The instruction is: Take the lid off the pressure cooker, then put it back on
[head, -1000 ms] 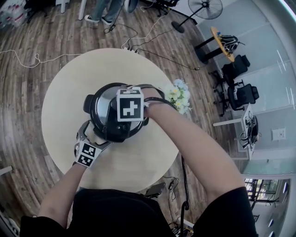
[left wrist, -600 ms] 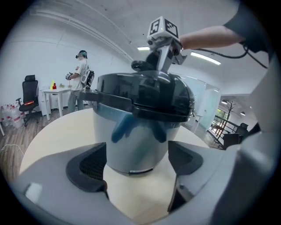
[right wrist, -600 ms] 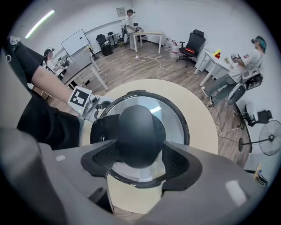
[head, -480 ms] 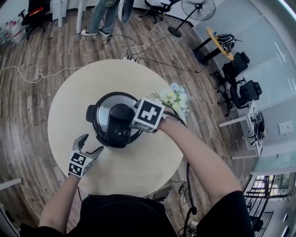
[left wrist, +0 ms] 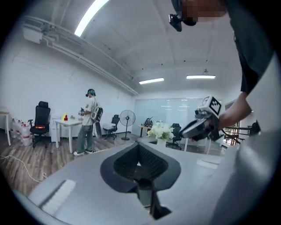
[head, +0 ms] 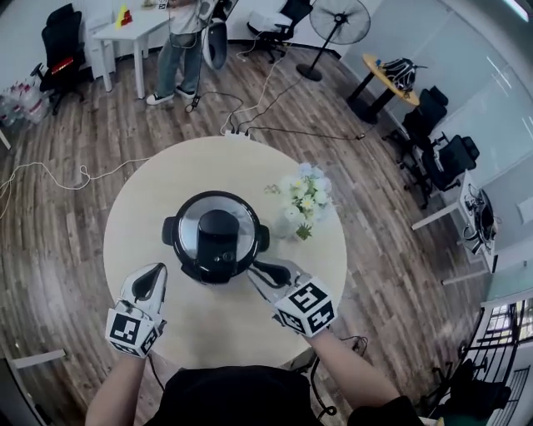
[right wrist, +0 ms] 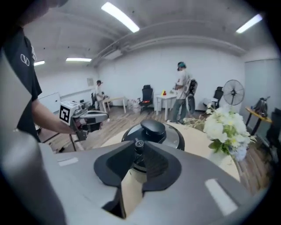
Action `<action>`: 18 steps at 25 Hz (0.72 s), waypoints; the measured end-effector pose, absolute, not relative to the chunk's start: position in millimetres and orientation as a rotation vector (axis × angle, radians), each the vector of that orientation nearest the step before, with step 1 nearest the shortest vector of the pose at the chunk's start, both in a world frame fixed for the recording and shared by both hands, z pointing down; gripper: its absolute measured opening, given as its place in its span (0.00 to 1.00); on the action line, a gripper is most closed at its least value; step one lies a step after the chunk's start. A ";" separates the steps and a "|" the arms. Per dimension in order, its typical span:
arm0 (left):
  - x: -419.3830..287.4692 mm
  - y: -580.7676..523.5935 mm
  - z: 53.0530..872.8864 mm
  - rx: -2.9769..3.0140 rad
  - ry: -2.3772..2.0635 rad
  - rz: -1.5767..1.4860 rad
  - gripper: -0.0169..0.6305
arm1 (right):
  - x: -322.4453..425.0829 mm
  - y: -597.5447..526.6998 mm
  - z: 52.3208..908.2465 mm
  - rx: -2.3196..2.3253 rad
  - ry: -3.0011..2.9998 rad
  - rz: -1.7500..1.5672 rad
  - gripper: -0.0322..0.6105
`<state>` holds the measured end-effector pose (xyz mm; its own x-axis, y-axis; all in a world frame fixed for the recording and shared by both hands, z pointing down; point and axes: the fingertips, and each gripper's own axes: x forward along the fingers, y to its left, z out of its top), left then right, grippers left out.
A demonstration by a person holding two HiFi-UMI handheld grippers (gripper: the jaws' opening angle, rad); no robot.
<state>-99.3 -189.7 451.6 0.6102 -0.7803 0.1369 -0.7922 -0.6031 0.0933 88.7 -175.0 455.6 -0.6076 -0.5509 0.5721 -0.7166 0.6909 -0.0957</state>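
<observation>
The black pressure cooker (head: pixel 218 237) stands in the middle of the round table (head: pixel 141 208), its steel lid (head: pixel 193 226) on it with the black handle across the top. My left gripper (head: pixel 152 276) hovers at the front left, clear of the pot; its jaws have just been closing and are shut on nothing. My right gripper (head: pixel 260 273) is at the pot's front right, apart from it; its jaws have just been closing, and only a narrow gap remains with nothing in it. The right gripper view looks at the cooker (right wrist: pixel 153 132) over those jaws.
A vase of white flowers (head: pixel 304 198) stands just right of the pot. A person (head: pixel 179 33) stands by a white desk at the back, beside a floor fan (head: pixel 340 21). Cables lie on the wooden floor behind the table.
Both grippers have drawn back from the cooker toward the table's near edge. The right one left the lid's handle and rolled over. The left one rose and its jaws closed.
</observation>
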 end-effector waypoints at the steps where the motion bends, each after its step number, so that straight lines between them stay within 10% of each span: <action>1: -95.6 -189.3 437.9 2.712 -1.333 0.103 0.03 | 90.9 -171.2 447.0 1.064 -2.436 0.427 0.13; 18: -64.4 -170.0 334.1 2.806 -1.557 -0.094 0.03 | 129.0 -148.6 365.3 1.783 -2.648 0.114 0.06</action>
<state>-64.4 -170.0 334.1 0.5283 -0.8448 -0.0848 -0.8489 -0.5276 -0.0319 129.0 -148.6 365.3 -0.3758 -0.9267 -0.0037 -0.9230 0.3746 -0.0884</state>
